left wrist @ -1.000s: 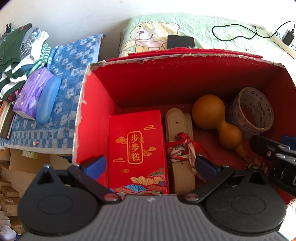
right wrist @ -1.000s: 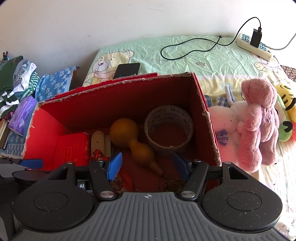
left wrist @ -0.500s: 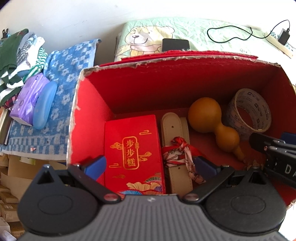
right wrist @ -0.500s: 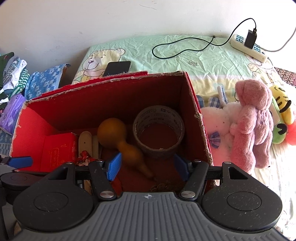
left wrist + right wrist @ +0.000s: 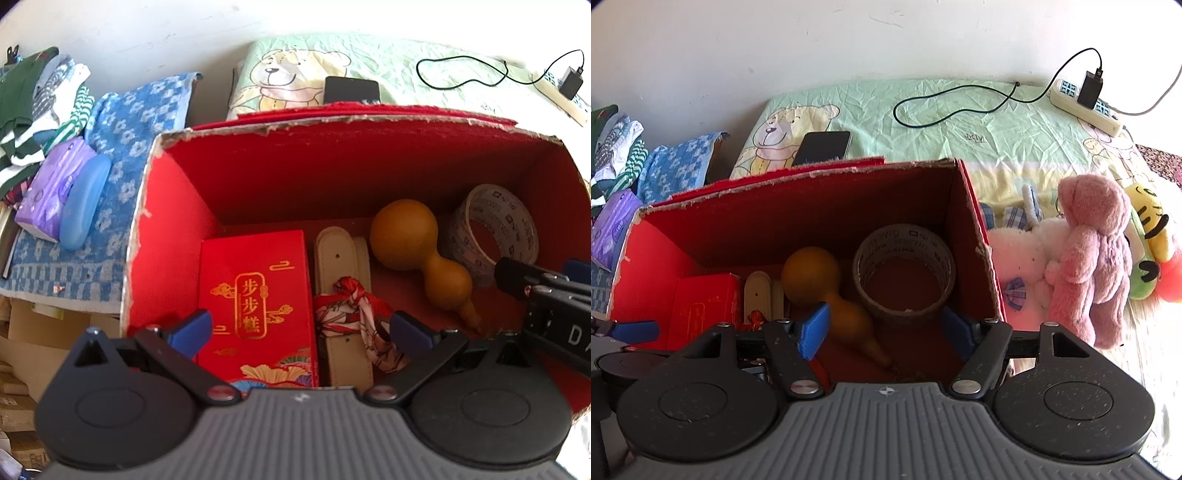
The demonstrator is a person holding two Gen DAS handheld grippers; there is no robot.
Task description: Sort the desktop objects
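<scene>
An open red cardboard box (image 5: 173, 206) (image 5: 975, 236) holds a red gift box with gold characters (image 5: 255, 295), a cream belt tied with a red patterned ribbon (image 5: 343, 295), a brown gourd (image 5: 410, 236) (image 5: 812, 273) and a roll of tape (image 5: 495, 232) (image 5: 905, 273). My left gripper (image 5: 299, 328) is open and empty above the box's near side, over the gift box and belt. My right gripper (image 5: 886, 328) is open and empty above the box's near right part, over the gourd's neck and the tape roll. It also shows at the right edge of the left wrist view (image 5: 546, 295).
A black phone (image 5: 822, 147) and a black cable with a power strip (image 5: 1082, 103) lie on the green bear-print sheet behind the box. Plush toys (image 5: 1089, 254) lie right of the box. A purple tissue pack (image 5: 51, 188), a blue case (image 5: 85, 201) and folded clothes lie on the blue towel to the left.
Both grippers have drawn back and up a little from the box, so the box sits lower and smaller in both views. Both stay open. Nothing inside the box has moved.
</scene>
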